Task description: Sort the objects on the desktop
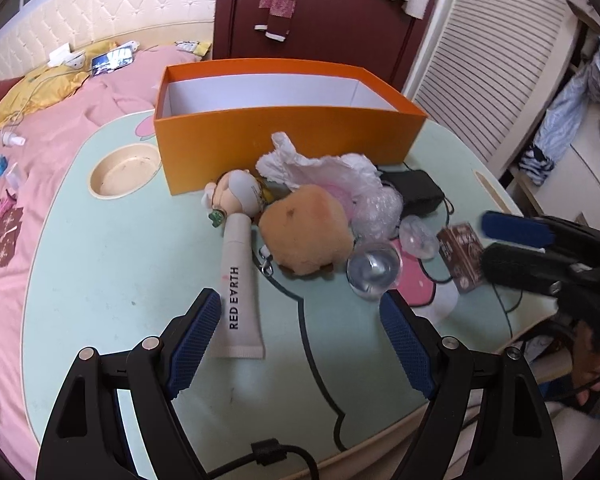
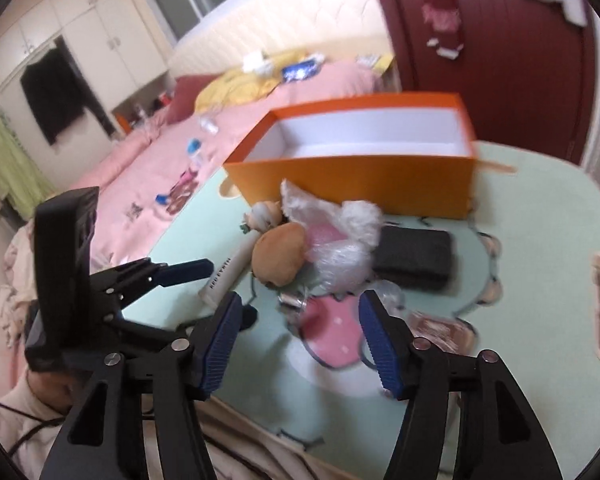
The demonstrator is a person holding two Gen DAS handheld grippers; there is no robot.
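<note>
An orange box (image 1: 288,148) with a white interior stands open at the far side of the pale green table (image 1: 100,264); nothing shows inside it from either view. The objects to sort are heaped just in front of its near wall: a white tube (image 1: 238,292) printed "RED EARTH" lies lengthwise, its cap end touching a small doll figure (image 1: 236,194); a tan plush (image 1: 306,230) with a metal clip sits beside the tube and partly covers crumpled white plastic wrap (image 1: 324,168). To the right are a black pouch (image 1: 414,190), two clear round capsules (image 1: 374,270), and a brown printed card packet (image 1: 462,258) whose writing is too small to read. The plush and wrap block the straight line to the box. The left gripper (image 1: 300,320) hovers with jaws spread wide and nothing between them, its left finger just beside the tube's crimped end. The right gripper (image 2: 298,340), also spread wide and empty, hangs over the table's pink cartoon patch (image 2: 328,332); this view is motion-blurred. A pink bed (image 1: 16,184) lies left of the table.
</note>
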